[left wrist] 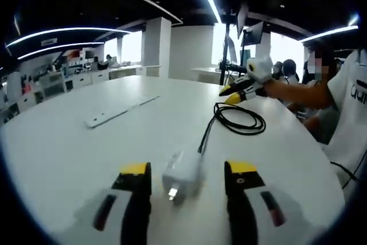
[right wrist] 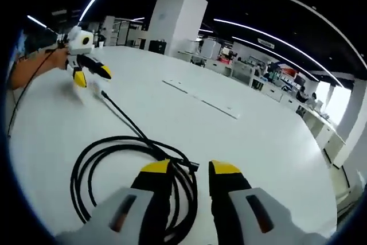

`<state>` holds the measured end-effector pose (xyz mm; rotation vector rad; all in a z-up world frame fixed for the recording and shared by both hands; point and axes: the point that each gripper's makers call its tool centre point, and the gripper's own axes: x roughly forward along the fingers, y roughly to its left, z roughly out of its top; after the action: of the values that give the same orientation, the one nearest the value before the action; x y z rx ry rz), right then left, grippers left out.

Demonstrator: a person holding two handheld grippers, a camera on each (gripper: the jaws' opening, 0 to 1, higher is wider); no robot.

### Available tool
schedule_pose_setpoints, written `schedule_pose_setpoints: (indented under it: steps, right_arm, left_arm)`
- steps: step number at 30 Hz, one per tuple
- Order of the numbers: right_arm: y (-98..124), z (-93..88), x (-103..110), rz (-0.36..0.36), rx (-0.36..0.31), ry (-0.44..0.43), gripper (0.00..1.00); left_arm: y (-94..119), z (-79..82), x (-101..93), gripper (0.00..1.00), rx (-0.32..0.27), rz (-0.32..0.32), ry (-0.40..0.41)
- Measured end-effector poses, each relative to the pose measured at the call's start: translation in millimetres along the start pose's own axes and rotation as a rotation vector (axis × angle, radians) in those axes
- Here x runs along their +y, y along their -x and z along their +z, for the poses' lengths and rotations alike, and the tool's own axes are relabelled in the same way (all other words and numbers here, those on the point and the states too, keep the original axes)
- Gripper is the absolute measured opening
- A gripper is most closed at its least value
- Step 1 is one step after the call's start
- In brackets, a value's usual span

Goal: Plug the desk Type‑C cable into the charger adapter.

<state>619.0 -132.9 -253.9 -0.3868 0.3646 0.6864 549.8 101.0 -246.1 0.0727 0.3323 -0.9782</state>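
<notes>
A white charger adapter (left wrist: 182, 176) lies on the white table (left wrist: 69, 159), prongs toward me, between the jaws of my open left gripper (left wrist: 188, 168); the jaws stand apart from it. A black cable (left wrist: 239, 120) runs from the adapter's far end to a loose coil; whether it is plugged in I cannot tell. In the right gripper view the coil (right wrist: 109, 167) lies under my right gripper (right wrist: 190, 168), which is open with a cable end by its tips. The right gripper (left wrist: 234, 93) hovers above the coil. The left gripper (right wrist: 90, 74) shows far left, across the table.
A long white strip (left wrist: 117, 113) lies flat on the table to the left, also seen as the strip (right wrist: 200, 100). A person (left wrist: 344, 96) sits at the right edge. A monitor stand (left wrist: 226, 55) rises behind the coil. Desks and a white pillar (right wrist: 175, 21) stand beyond.
</notes>
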Motion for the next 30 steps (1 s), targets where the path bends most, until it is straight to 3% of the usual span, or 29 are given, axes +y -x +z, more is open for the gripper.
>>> schedule_pose_setpoints:
  steps: [2,7,8,12,19,20,22,30]
  right_arm:
    - [2,3.1,4,0.004,-0.027,-0.016,0.27]
    - [14,19.2,22,0.03,-0.157,-0.099,0.36]
    - [18,23.1,26,0.03,-0.186,-0.109,0.38]
    - [31,29.0,41,0.026,-0.243,-0.14,0.43]
    - [51,35.2,59,0.008,-0.321,-0.159,0.55]
    - [54,36.1,63,0.011,-0.329,-0.157,0.57]
    - [61,39.6,68,-0.001,-0.353,-0.149,0.6]
    - [85,43.3,85,-0.011,-0.415,-0.154,0.67]
  left_arm:
    - [4,1.8,-5.7,0.55,-0.039,0.014,0.01]
    - [25,6.9,-19.3,0.66,-0.123,0.138,0.031]
    - [38,6.4,10.8,0.68,-0.141,0.149,0.039]
    - [65,8.1,30.6,0.74,-0.183,0.23,0.069]
    - [80,-0.8,3.0,0.79,-0.215,0.286,0.076]
    - [85,-0.3,15.0,0.79,-0.23,0.315,0.051]
    - [93,-0.9,10.5,0.82,-0.248,0.341,0.049]
    - [120,-0.6,-13.0,0.89,-0.319,0.44,0.123]
